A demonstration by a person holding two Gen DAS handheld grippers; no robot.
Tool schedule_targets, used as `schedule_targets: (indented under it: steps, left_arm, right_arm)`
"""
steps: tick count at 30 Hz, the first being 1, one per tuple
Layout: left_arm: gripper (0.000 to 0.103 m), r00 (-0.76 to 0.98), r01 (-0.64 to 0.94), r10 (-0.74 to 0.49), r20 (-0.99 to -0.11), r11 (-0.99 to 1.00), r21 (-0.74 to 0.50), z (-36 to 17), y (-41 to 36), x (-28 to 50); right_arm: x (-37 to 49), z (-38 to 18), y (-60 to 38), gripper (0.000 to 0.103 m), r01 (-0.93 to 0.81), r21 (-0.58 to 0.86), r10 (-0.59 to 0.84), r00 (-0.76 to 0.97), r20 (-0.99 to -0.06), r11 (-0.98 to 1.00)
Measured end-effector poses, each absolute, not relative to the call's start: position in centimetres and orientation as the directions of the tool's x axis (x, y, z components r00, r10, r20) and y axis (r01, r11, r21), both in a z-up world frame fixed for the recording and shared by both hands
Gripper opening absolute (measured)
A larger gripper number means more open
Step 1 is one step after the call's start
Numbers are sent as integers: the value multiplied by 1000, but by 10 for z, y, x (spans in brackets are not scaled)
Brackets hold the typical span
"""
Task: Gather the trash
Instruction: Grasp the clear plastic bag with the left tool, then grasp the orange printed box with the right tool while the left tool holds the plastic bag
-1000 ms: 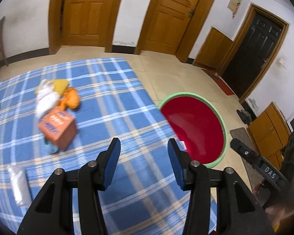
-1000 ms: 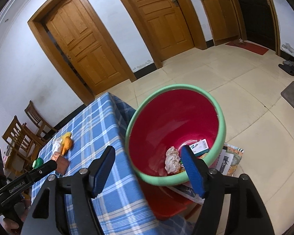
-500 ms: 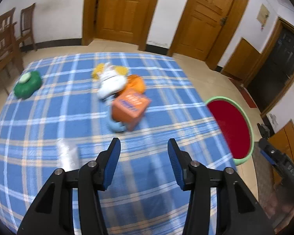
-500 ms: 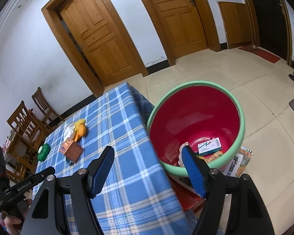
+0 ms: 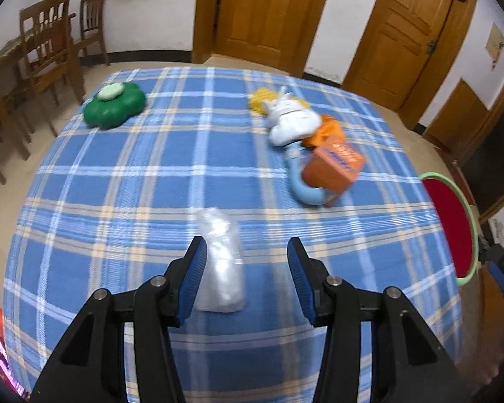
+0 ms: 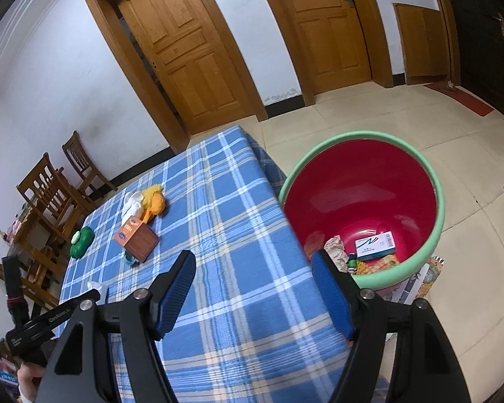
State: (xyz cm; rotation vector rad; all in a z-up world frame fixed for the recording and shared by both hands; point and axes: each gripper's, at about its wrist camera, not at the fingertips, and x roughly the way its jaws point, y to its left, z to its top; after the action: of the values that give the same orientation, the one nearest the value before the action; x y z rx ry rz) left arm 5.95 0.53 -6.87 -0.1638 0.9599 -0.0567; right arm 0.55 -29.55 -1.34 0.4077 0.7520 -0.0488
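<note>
The clear plastic wrapper lay on the blue plaid tablecloth, low and centre in the left wrist view, just ahead of my left gripper. Its long axis ran roughly up and down the frame, in line with the fingers. It sat left of centre in the gap, its near part close beside the left pad; whether they touched I could not tell. The jaws stood partly open and held nothing. My right gripper was wider open, also empty, over the table edge beside the red bin, which filled the right of its frame and already held a small white box. The left gripper was plainly the nearer. In my judgement, the next move required shifting slightly left to centre the wrapper before closing.
</note>
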Motion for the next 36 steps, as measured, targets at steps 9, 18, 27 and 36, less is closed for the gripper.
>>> schedule_targets:
  steps: [9,18,27,36]
  left_arm:
    - [50,530,-51,-156,-833,975,-215,-90,19,64]
    - [31,542,-17,-203,-816,968,-252,-93,22,64]
    - [30,583,-34,-227,-780,953,-302,-82,41,66]
    - [30,611,-76,-212,-763,943,-323,-76,67,69]
  right_arm:
    - [16,-20,-279,74,162,328,121,709,-694,931]
    - [33,-21,-252,74,103,304,151,693,-705,947]
    - [65,-20,-218,75,26,279,189,678,-710,960]
    - [106,-29,-176,83,-56,245,223,641,-735,968]
